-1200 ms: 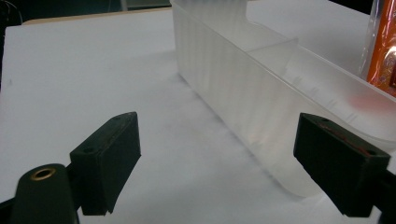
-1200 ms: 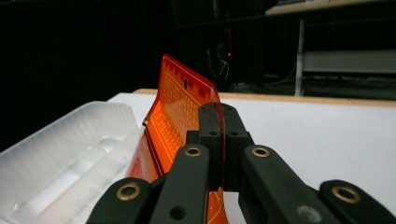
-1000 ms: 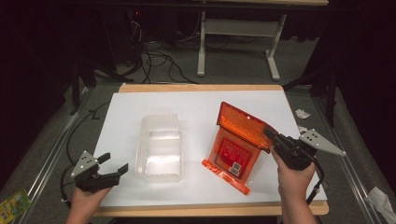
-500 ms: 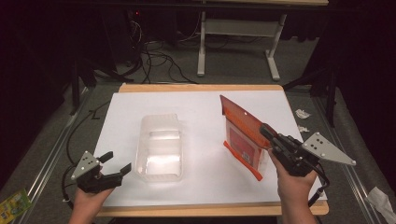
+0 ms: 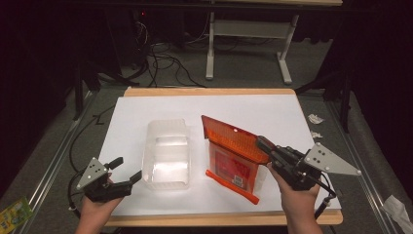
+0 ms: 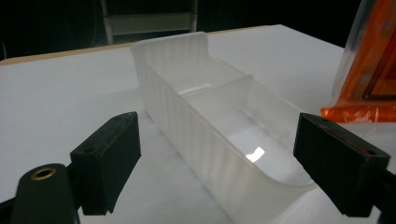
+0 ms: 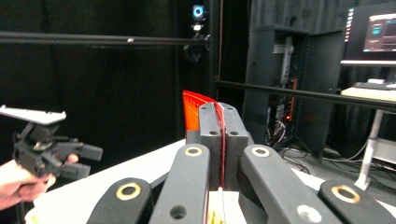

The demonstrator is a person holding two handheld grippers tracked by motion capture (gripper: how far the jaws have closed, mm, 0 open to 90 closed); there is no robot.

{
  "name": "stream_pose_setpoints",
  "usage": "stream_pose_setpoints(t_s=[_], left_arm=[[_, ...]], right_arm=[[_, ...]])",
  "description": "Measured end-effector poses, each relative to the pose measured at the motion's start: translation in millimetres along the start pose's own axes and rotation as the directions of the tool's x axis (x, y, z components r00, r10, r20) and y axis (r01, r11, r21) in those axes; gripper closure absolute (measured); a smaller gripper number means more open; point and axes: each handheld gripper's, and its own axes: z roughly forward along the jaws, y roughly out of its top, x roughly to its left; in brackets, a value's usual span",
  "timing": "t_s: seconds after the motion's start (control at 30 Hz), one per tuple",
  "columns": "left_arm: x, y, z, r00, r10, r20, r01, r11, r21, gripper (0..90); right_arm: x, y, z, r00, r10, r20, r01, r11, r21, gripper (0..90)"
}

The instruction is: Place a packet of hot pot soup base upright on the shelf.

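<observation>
High view | our right tongs (image 5: 263, 144) clamp orange packet (image 5: 234, 158) | left tongs (image 5: 122, 171) gape | we lower packet squarely over clear bin (image 5: 165, 153).

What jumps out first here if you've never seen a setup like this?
The bright orange packet, lifted at an angle above the white table, clamped at its top edge by the right tool. Beside it sits a clear plastic tub, with the left tool open near its front corner.

The orange package (image 6: 371, 70) is cut off by the left gripper view's right edge, its label print (image 5: 230, 168) is too small to be read, and most of it is hidden behind the right gripper's fingers (image 7: 209, 135).
</observation>
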Motion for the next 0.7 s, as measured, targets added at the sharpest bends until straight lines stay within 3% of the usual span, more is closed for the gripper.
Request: stream_pose_setpoints(t_s=[0.1,0.33,0.4,0.57,0.7], left_arm=[[-9.0,5.4,3.3,0.9998,0.014,0.015,-0.014,0.9997,-0.021,15.8],[-24.8,25.5,19.9,0.9970,0.015,0.076,-0.014,0.9998,-0.011,16.2],[-28.8,34.0,25.6,0.9951,0.008,0.098,-0.006,0.9998,-0.019,16.6],[-45.9,60.2,49.9,0.9884,0.041,0.146,-0.040,0.9991,-0.011,16.9],[-54.4,68.6,60.8,0.9829,0.035,0.181,-0.031,0.9993,-0.020,17.1]], right_arm=[[5.1,-3.0,4.8,0.9998,-0.009,-0.020,0.010,1.000,0.020,90.0],[11.0,-2.2,7.5,0.9991,-0.016,-0.038,0.017,1.000,0.025,90.0],[11.1,-1.8,7.3,0.9991,-0.016,-0.040,0.017,1.000,0.020,90.0],[11.3,-1.3,5.9,0.9986,-0.014,-0.051,0.015,1.000,0.012,90.0],[13.0,-1.2,5.9,0.9980,-0.006,-0.062,0.006,1.000,0.005,90.0]])
